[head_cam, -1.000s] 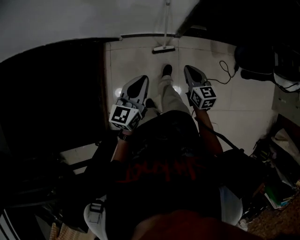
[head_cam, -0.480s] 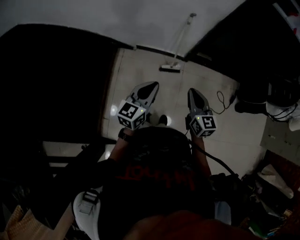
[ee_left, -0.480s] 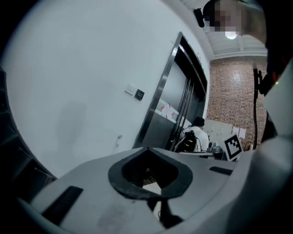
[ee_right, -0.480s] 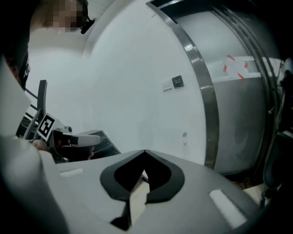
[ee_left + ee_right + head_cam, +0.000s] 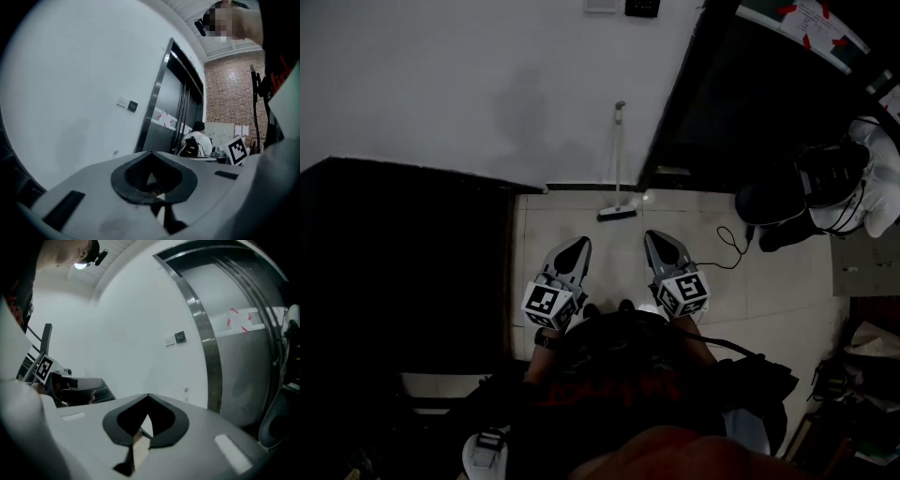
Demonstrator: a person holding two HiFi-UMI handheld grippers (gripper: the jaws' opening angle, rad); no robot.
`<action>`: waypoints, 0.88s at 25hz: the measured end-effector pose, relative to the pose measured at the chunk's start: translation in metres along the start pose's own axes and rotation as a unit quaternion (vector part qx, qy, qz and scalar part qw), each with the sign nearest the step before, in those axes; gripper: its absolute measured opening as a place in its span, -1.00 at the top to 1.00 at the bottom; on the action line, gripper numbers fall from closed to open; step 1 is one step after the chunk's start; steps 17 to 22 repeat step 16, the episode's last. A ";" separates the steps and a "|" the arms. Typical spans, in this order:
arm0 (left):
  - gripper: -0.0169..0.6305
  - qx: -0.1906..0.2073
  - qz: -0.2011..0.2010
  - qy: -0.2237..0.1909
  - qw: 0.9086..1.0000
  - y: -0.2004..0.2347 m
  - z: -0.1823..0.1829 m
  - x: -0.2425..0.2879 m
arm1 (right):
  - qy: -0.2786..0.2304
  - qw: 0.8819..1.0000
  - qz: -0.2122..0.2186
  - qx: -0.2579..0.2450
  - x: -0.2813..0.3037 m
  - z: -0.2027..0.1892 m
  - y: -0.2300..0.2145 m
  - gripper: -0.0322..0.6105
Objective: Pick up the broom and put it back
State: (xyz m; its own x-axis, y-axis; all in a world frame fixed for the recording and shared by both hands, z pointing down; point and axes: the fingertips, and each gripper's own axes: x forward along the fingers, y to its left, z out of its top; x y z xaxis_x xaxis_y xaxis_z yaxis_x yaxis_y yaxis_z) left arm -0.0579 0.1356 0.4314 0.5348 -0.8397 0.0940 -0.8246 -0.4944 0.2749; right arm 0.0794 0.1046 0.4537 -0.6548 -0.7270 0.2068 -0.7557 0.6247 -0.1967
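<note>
The broom [image 5: 617, 161] leans upright against the white wall, its brush head [image 5: 617, 215] on the tiled floor beside the dark lift door. In the head view my left gripper [image 5: 579, 243] and right gripper [image 5: 652, 235] are held side by side in front of the person's body. Both point toward the broom and stand well short of it. Both are shut with nothing between the jaws. In the left gripper view the left gripper [image 5: 150, 153] faces the wall and lift door. In the right gripper view the right gripper [image 5: 148, 394] faces the same wall.
A dark counter [image 5: 403, 253] fills the left side. The metal lift door [image 5: 722, 112] stands right of the broom. A person in white [image 5: 867, 178] sits with a black bag at the far right. A black cable [image 5: 727, 248] lies on the tiles.
Both grippers have risen and drawn closer together. The head view has tilted up, so the whole broom and more of the wall show. Jaws stayed shut.
</note>
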 end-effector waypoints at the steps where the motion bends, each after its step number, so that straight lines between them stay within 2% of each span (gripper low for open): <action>1: 0.94 0.002 0.000 0.000 1.000 -0.002 0.002 0.001 | -0.003 1.000 0.000 -0.001 -0.001 0.001 -0.001 0.90; 6: 0.94 0.011 0.004 0.012 1.000 -0.019 0.011 0.007 | -0.022 1.000 0.006 -0.002 -0.008 0.016 -0.007 0.90; 10: 0.94 0.003 -0.003 0.005 1.000 -0.039 0.007 0.011 | -0.009 1.000 -0.001 -0.006 -0.030 0.017 -0.015 0.90; 16: 0.94 0.005 0.004 0.022 1.000 0.002 0.001 -0.007 | -0.009 1.000 0.003 0.010 0.009 0.001 0.009 0.90; 22: 0.94 0.005 0.004 0.022 1.000 0.002 0.001 -0.007 | -0.009 1.000 0.003 0.010 0.009 0.001 0.009 0.90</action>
